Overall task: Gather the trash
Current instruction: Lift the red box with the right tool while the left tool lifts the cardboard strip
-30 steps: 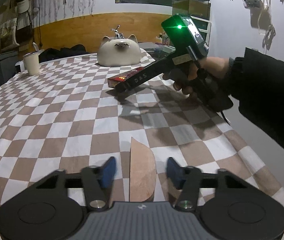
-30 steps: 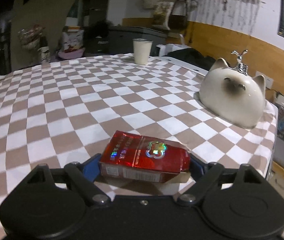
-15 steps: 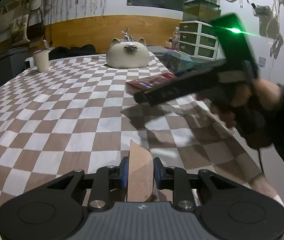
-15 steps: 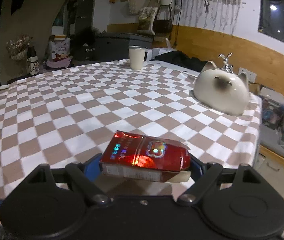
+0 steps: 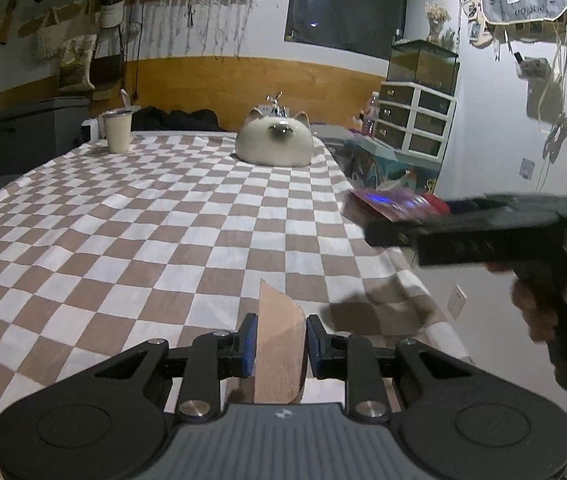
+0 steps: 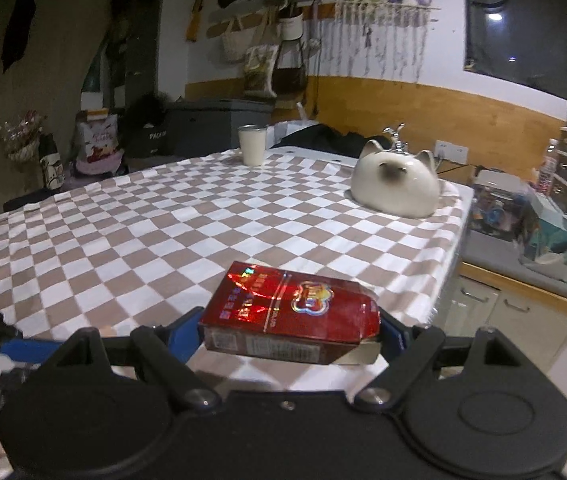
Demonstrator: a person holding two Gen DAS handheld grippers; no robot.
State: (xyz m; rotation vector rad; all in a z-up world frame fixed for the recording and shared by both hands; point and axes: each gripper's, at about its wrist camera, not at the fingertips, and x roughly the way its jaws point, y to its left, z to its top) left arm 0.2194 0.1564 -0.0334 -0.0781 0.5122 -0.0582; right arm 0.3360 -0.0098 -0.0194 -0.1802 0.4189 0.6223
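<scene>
My left gripper (image 5: 278,346) is shut on a tan piece of cardboard (image 5: 279,344) that stands on edge between the blue pads, lifted above the checkered table (image 5: 143,220). My right gripper (image 6: 290,330) is shut on a red cigarette pack (image 6: 289,312), held flat above the table's right edge. In the left wrist view the red pack (image 5: 391,206) and the right gripper's black body (image 5: 483,232) appear at the right, beyond the table edge. The left gripper's blue finger (image 6: 23,350) shows at the lower left of the right wrist view.
A white cat-shaped ceramic (image 5: 273,146) sits at the table's far right, and a white cup (image 5: 117,132) at the far left corner. A low cabinet (image 6: 523,300) with clutter and white drawers (image 5: 415,120) stand right of the table.
My left gripper closed on the cardboard and lifted it. My right gripper carried the red pack up and to the right, out past the table's right edge.
</scene>
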